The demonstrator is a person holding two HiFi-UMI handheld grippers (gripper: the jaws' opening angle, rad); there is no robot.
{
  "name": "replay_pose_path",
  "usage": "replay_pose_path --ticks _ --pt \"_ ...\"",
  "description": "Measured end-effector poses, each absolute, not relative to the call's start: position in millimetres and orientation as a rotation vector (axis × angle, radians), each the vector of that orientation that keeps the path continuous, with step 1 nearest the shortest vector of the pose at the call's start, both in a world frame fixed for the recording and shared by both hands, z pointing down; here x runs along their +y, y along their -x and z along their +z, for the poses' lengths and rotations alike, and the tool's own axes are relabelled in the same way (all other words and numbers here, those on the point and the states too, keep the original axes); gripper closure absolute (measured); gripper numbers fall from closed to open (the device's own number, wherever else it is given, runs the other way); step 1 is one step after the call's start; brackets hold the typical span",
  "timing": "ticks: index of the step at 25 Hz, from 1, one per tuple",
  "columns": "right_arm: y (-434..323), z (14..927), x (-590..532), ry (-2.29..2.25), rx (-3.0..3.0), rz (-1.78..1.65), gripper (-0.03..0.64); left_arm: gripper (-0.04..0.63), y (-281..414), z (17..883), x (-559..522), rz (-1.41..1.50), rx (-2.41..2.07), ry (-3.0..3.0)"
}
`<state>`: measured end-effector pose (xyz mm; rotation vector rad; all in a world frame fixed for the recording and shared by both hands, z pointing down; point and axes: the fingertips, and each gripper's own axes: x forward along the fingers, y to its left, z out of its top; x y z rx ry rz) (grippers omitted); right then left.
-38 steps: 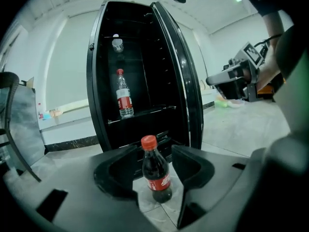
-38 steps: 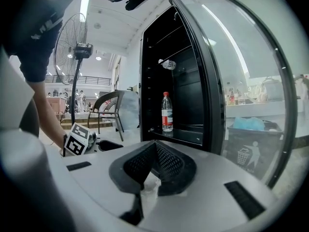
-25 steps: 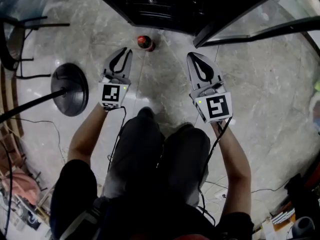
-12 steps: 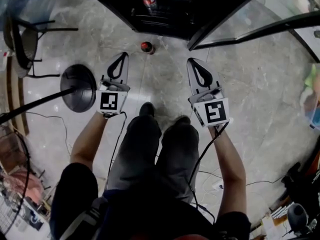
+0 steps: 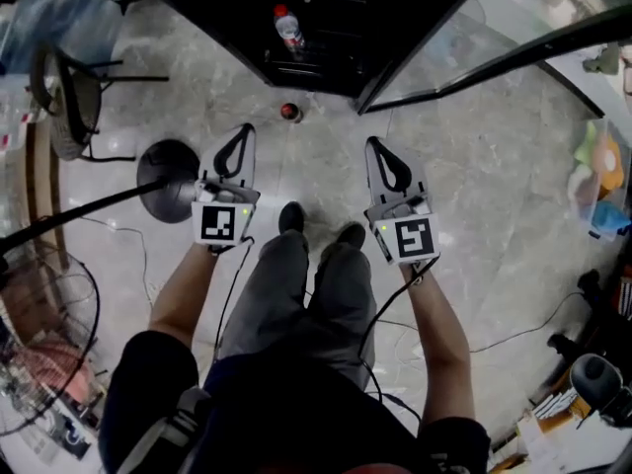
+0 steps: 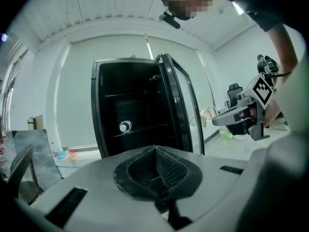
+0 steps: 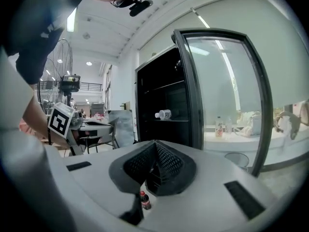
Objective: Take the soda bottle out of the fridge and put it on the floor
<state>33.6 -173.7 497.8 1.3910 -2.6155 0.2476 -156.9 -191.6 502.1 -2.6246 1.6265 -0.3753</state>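
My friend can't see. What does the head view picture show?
A soda bottle stands on the floor before an open fridge. Nearer, a standing person holds the left gripper and right gripper, both shut and empty.

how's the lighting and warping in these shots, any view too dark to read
Head view: floor evenly lit, fridge inside nearly black. Left gripper view: heavy fisheye, black corners, bright wall behind the fridge. Right gripper view: same bending, light streak across the glass door.

Head cam down, gripper views share fridge [image 6: 137, 108]
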Motion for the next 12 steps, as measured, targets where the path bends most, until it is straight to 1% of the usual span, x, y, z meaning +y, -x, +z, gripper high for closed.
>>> replay_pose_path --ticks 12 --pt "-46.1 317.8 -142.3 -1.524 -2.623 0.219 0.598 0.572 164.2 315.8 -167.0 -0.204 1.75 2.58"
